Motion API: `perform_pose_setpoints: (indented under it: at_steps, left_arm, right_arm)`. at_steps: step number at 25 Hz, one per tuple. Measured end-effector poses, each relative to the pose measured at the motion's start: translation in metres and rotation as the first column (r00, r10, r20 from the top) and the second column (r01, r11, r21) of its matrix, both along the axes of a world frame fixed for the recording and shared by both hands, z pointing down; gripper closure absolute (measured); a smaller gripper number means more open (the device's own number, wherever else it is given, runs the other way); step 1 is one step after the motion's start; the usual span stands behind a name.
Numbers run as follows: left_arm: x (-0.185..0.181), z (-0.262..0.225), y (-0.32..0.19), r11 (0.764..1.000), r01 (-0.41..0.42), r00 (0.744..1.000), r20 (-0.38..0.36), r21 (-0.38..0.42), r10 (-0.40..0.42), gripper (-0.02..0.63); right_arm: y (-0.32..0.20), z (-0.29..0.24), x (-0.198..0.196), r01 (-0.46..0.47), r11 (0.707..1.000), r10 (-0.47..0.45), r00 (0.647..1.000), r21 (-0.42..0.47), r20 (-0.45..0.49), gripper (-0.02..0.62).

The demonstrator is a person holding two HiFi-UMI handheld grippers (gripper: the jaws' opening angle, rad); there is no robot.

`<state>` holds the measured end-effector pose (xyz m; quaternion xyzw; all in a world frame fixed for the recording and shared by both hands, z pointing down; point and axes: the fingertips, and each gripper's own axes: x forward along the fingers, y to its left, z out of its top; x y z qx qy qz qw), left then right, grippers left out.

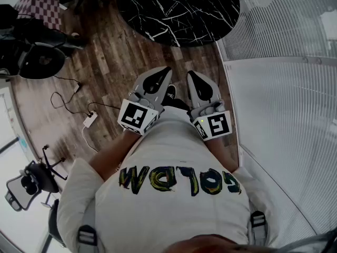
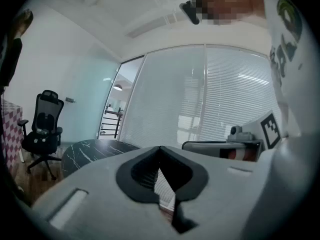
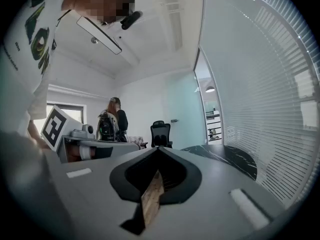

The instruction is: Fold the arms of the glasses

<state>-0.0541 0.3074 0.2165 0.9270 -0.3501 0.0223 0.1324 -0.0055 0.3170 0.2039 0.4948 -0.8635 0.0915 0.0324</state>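
2 tongs sit close to the person's tummy, right in front of a white shirt (image 1: 174,157) with painted letters. The left tongs (image 1: 165,71) are closed and hold nothing. The right tongs (image 1: 191,77) are closed too, and empty. Each one is smooth gray plastic with black ridged pads that come to a point. Each also has a white cube (image 1: 138,116) with black squares on it.

Below them is a floor (image 1: 105,62) of brown wood planks. A small white plug box (image 1: 89,120) and a thin black cable (image 1: 105,106) lie on it, off to the left. I think a foot could catch on that cable if the person steps that way.

A bit farther is the round counter (image 1: 179,4). It is black stone with white cracks in it, and it looks hard and slippery. The glasses are not in any view, so I cannot say where they are. My guess is that they lie on a part of the counter we cannot see.

What could go wrong? Glasses arms are thin. Hard tongs that squeeze too much could bend 1 or scratch a lens. On slick stone the glasses could slide away when pushed.

Farthest off are a black mesh chair (image 2: 45,129) and a glass wall with white blinds (image 1: 284,88).
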Motion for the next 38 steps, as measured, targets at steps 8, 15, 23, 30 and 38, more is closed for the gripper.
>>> perform_pose_setpoints:
  at_steps: [8, 15, 23, 30, 38]
  left_arm:
    - [0.018, 0.005, -0.006, 1.000, 0.008, 1.000, 0.012, -0.005, -0.008, 0.604]
    - [0.043, 0.007, -0.009, 1.000, 0.016, 1.000, 0.026, -0.012, -0.015, 0.606]
    - [0.068, 0.020, -0.010, 0.999, 0.014, 0.999, 0.035, -0.043, -0.013, 0.605]
    - [0.072, 0.026, -0.030, 0.998, 0.028, 0.998, 0.051, -0.047, -0.026, 0.605]
    - [0.059, 0.028, -0.086, 0.998, 0.041, 0.998, 0.042, -0.051, -0.039, 0.605]
  right_arm:
    - [-0.006, 0.003, 0.020, -0.004, 1.000, 0.003, 1.000, 0.005, 0.001, 0.594]
    - [-0.009, 0.003, 0.050, -0.016, 1.000, 0.016, 0.999, -0.003, 0.051, 0.592]
    - [-0.009, 0.011, 0.078, -0.030, 0.999, 0.031, 0.998, -0.018, 0.055, 0.592]
    - [-0.030, 0.024, 0.082, -0.026, 0.998, 0.030, 0.997, -0.052, 0.068, 0.592]
    - [-0.084, 0.024, 0.074, -0.030, 0.998, 0.033, 0.998, -0.050, 0.055, 0.592]
